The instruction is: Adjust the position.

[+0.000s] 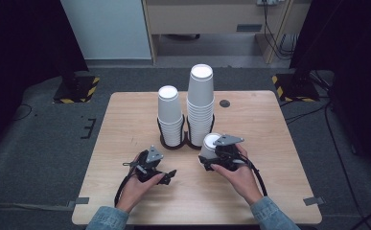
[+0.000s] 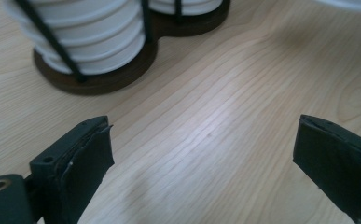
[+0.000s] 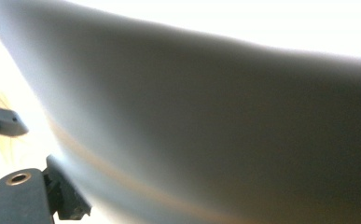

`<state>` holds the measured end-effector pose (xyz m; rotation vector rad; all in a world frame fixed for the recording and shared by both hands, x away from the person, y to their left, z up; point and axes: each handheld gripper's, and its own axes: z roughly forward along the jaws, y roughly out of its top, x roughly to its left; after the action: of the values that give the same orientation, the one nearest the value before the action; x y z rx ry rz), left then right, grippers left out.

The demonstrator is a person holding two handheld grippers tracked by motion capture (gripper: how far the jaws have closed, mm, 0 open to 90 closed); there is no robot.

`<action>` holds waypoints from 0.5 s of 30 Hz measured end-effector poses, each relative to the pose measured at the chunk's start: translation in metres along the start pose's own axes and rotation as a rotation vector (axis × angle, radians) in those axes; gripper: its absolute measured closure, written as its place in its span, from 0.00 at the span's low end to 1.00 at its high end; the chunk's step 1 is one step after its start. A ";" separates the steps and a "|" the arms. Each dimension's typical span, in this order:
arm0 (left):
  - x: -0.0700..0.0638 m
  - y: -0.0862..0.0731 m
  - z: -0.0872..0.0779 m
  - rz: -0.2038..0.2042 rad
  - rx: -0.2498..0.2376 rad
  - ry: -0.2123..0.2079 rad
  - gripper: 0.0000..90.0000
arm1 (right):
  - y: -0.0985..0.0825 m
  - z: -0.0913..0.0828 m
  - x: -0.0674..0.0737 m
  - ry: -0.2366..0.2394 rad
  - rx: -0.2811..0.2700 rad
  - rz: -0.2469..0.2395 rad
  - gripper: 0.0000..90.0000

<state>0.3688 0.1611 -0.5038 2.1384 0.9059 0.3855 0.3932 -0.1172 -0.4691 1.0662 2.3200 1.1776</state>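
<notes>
Two stacks of upside-down white paper cups stand in a dark double holder (image 1: 176,143) at the table's middle: a shorter left stack (image 1: 169,115) and a taller right stack (image 1: 201,103). My right gripper (image 1: 211,155) is shut on a single white cup (image 1: 209,146), held tilted just right of the holder; that cup's wall (image 3: 215,116) looms close and blurred in the right gripper view. My left gripper (image 1: 166,176) rests low over the table in front of the holder, open and holding nothing. In the left gripper view its jaws stand wide apart, with the holder's base (image 2: 99,84) ahead at upper left.
The wooden table (image 1: 125,124) has bare room on both sides of the holder and along its front edge. A small dark round spot (image 1: 225,103) lies behind the tall stack. Black stands with yellow-striped feet (image 1: 75,88) sit on the floor beyond the far corners.
</notes>
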 end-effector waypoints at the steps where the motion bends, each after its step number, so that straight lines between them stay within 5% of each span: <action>1: -0.002 0.001 0.001 0.008 -0.002 -0.007 0.04 | 0.000 0.001 0.001 0.003 0.000 0.000 0.15; 15: -0.021 0.009 0.013 0.060 -0.009 -0.067 0.04 | 0.001 0.008 0.015 0.037 0.006 -0.026 0.15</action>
<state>0.3651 0.1346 -0.5057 2.1606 0.8020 0.3451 0.3880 -0.1014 -0.4723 1.0217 2.3598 1.1912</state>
